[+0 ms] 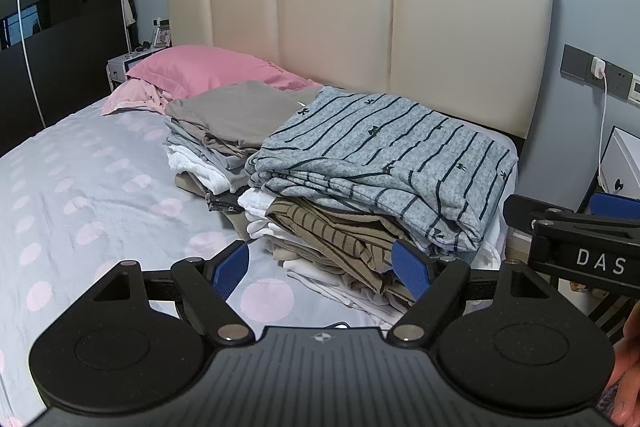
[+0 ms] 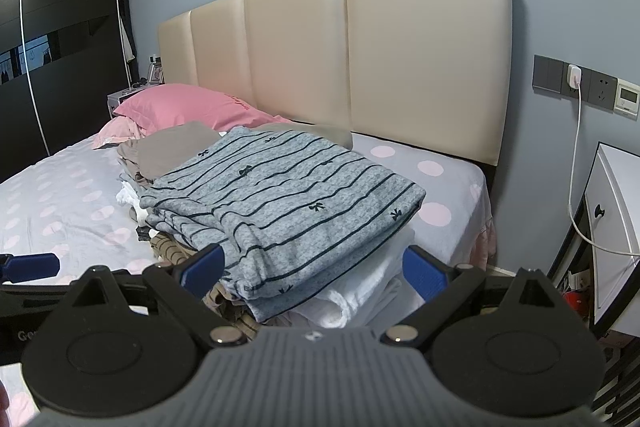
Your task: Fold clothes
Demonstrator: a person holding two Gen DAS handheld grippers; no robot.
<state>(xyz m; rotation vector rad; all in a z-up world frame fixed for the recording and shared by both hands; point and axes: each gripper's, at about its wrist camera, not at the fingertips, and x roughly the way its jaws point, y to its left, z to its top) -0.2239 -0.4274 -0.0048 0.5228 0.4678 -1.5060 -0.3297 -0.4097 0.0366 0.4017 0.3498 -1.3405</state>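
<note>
A folded grey garment with dark stripes and small bows (image 1: 384, 155) (image 2: 280, 195) tops a stack of folded clothes on the bed. Under it lie an olive striped piece (image 1: 332, 231) and white pieces (image 2: 360, 291). Behind stands a second stack topped by a taupe garment (image 1: 236, 111) (image 2: 172, 147). My left gripper (image 1: 322, 269) hovers open at the near-left foot of the front stack, nothing between its blue pads. My right gripper (image 2: 314, 269) is open too, its pads standing wide to either side of the stack's near corner without pressing it. Each gripper shows at the edge of the other's view.
The bed sheet (image 1: 80, 187) is grey with pink dots. A pink pillow (image 1: 208, 67) lies against the beige headboard (image 1: 336, 27). A white nightstand (image 2: 616, 227) and a hanging charger cable (image 2: 576, 167) are at the right; a dark wardrobe (image 2: 60, 47) is at the left.
</note>
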